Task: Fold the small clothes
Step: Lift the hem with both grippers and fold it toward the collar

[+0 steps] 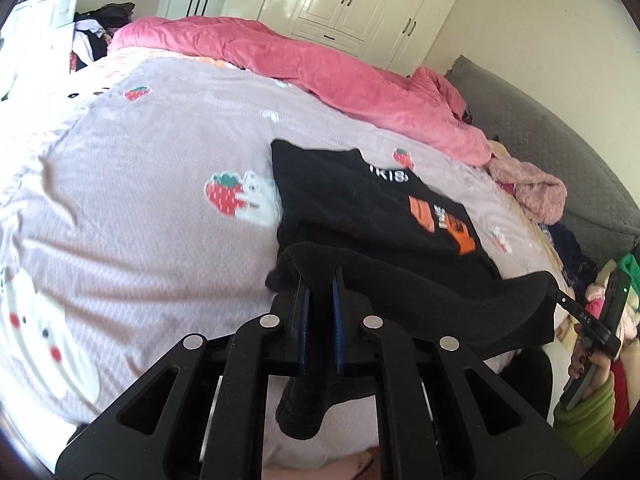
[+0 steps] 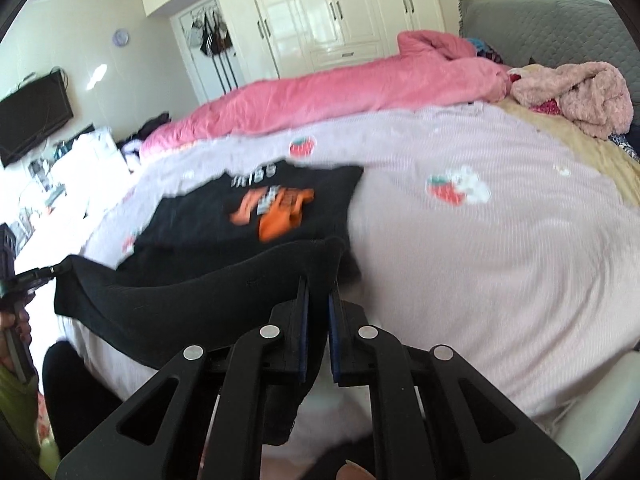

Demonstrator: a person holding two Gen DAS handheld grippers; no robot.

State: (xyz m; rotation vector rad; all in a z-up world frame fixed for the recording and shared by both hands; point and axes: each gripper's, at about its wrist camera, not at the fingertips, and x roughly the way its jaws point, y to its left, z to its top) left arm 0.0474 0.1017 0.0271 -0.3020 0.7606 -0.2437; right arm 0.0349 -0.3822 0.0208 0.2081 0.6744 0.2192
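Observation:
A small black garment [image 1: 360, 200] with an orange and white print lies on the lilac strawberry bedsheet [image 1: 140, 200]. Its near edge [image 1: 440, 296] is raised off the bed and stretched between both grippers. My left gripper [image 1: 320, 276] is shut on one corner of that edge, and a flap of cloth hangs down behind its fingers. At the right of the left wrist view, the right gripper [image 1: 568, 304] pinches the other corner. In the right wrist view the garment [image 2: 208, 216] lies ahead, and my right gripper [image 2: 318, 284] is shut on the raised edge [image 2: 180, 300].
A pink duvet [image 1: 320, 64] is bunched along the far side of the bed. A fluffy pink garment [image 2: 580, 96] and other clothes are heaped by the grey headboard [image 1: 560, 152]. White wardrobes [image 2: 340, 12] stand behind. A green sleeve [image 1: 588, 412] shows at the right.

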